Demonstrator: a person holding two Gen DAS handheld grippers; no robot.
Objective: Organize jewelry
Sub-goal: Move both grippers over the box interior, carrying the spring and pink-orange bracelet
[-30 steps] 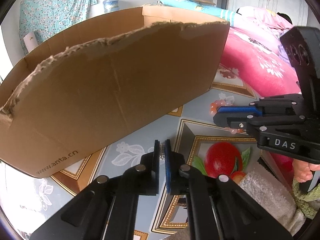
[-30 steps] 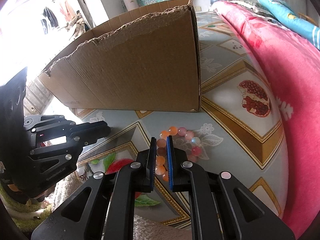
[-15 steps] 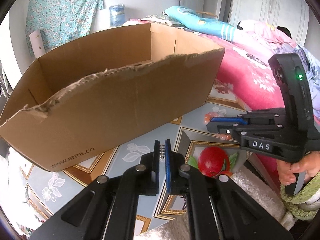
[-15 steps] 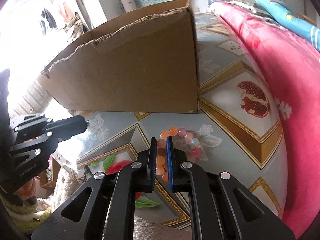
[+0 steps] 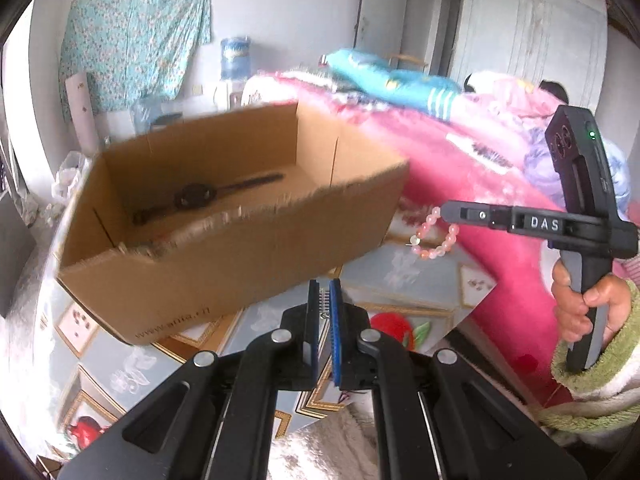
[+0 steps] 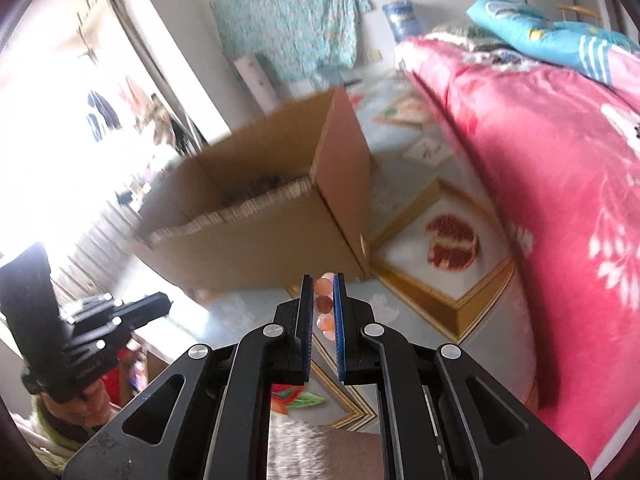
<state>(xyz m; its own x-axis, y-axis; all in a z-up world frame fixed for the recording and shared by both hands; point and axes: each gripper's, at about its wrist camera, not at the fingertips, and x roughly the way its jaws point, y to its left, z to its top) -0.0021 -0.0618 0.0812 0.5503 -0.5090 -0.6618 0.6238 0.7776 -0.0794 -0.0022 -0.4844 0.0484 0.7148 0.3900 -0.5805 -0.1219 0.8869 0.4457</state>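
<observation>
Bead bracelet (image 5: 434,236): a second ago flat on the tabletop (image 5: 404,276) before the cardboard box (image 5: 224,248), now lifted clear, dangling right of the box; right hand-held gripper (image 6: 323,308) clamped on its beads, marked "DAS"; left hand-held gripper (image 5: 325,312) closed, empty; box print blurred, starts "www".

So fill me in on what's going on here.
A person is sorting jewelry with a hand-held gripper in each hand. The right hand-held gripper is shut on a pink bead bracelet, which hangs in the air beside the open cardboard box. A dark watch already lies inside the box. The left hand-held gripper is shut and holds nothing. The bracelet is not yet over the box.
</observation>
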